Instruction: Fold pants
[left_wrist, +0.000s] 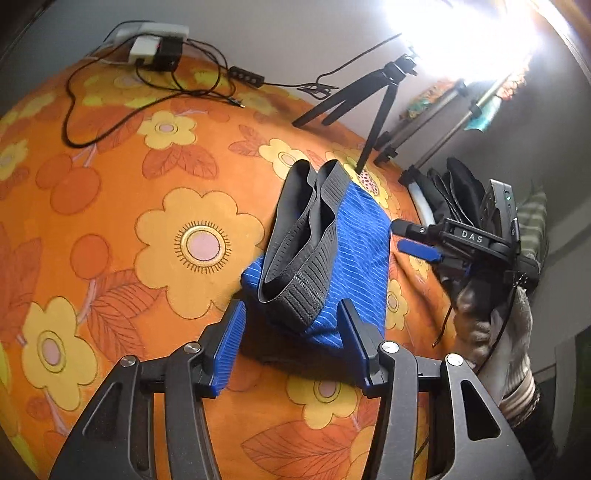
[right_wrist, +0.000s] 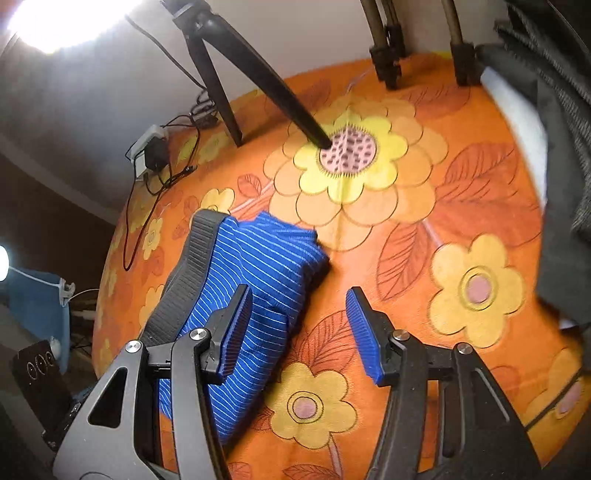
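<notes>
The pants (left_wrist: 354, 258) are blue with thin white stripes and a wide grey elastic waistband (left_wrist: 303, 243). They lie folded into a compact bundle on the orange flowered cloth (left_wrist: 110, 206). My left gripper (left_wrist: 291, 325) is open, its blue pads either side of the bundle's near end. The right gripper shows in the left wrist view (left_wrist: 413, 240), just right of the bundle. In the right wrist view the pants (right_wrist: 258, 273) lie left of centre, and my right gripper (right_wrist: 299, 314) is open and empty above their right edge.
A black tripod (left_wrist: 373, 99) stands behind the pants, one leg (right_wrist: 280, 96) landing on a big yellow flower. A power strip with cables (left_wrist: 155, 48) lies at the far left. Dark clothes (right_wrist: 561, 177) are heaped at the right edge. More stand legs (right_wrist: 388, 51) are behind.
</notes>
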